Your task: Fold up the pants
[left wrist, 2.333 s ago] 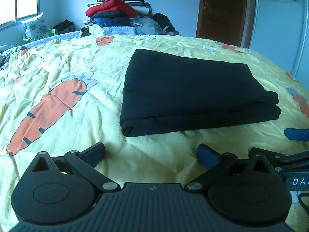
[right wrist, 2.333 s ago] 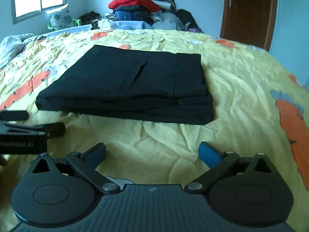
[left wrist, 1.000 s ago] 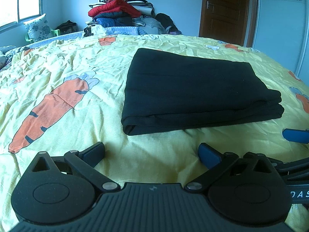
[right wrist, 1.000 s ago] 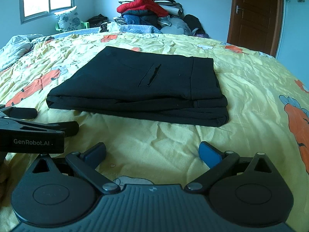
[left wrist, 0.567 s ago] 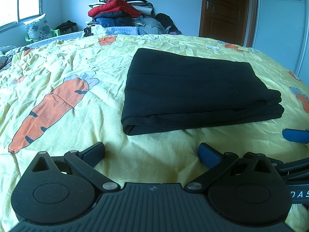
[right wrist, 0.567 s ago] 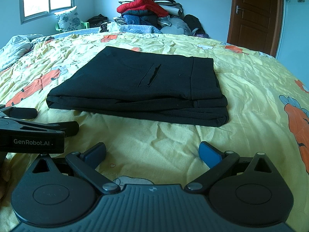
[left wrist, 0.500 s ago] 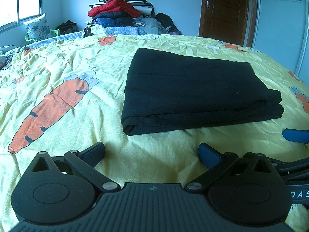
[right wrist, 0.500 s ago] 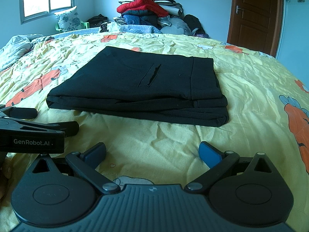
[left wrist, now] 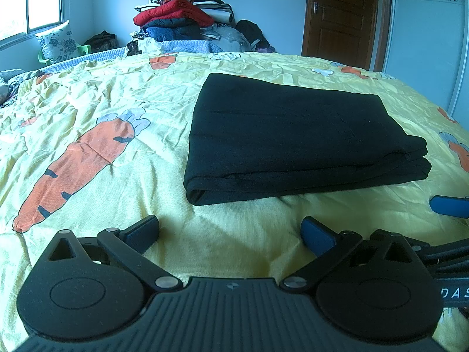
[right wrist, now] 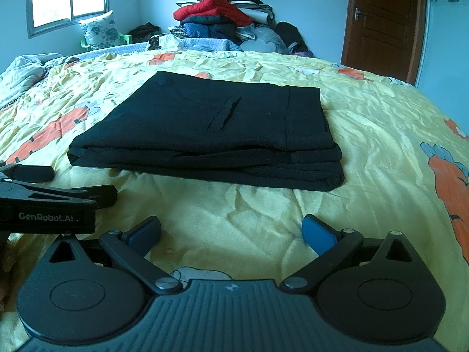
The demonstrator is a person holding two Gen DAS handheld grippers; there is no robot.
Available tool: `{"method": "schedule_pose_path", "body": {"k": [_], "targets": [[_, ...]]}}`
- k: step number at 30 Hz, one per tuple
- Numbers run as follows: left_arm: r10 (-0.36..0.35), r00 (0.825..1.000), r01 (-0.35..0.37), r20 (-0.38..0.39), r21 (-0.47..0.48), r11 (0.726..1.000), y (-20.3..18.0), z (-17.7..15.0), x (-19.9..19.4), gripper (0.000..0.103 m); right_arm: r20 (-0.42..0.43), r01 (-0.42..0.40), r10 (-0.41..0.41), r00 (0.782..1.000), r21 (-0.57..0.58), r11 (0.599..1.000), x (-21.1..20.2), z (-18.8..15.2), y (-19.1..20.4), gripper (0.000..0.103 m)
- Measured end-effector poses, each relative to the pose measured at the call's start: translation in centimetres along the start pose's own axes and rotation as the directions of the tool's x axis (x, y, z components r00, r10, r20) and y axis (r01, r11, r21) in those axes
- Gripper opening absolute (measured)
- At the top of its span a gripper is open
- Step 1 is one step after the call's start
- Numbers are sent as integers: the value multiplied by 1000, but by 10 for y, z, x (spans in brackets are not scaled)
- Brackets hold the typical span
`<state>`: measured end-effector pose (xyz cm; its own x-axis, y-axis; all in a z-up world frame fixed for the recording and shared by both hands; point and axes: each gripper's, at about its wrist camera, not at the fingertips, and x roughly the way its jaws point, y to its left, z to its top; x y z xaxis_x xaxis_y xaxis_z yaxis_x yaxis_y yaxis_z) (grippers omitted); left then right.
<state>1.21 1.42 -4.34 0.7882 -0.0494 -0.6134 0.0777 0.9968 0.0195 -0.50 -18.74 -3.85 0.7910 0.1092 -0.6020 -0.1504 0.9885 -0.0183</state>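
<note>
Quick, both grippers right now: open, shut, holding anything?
Left gripper: jaws open, holding nothing, short of the folded black fabric pants.
Right gripper: jaws open, holding nothing.

Black pants (left wrist: 293, 135) lay folded on a yellow bedsheet (left wrist: 146, 58) w/ orange carrot print. Far back, clothes pile (left wrist: 181, 11) showed red, navy & white. Brown door (left wrist: 340, 14) far right; pale blue walls (left wrist: 263, 0).
</note>
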Motion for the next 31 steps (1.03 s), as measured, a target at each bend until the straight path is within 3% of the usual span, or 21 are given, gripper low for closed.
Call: {"method": "schedule_pose_path", "body": {"k": [31], "targets": [[-7, 1000, 7, 1, -2, 1000, 0, 1, -1, 103, 0, 0, 0, 1000, 1, 1000, 0, 0, 1, 103]]}}
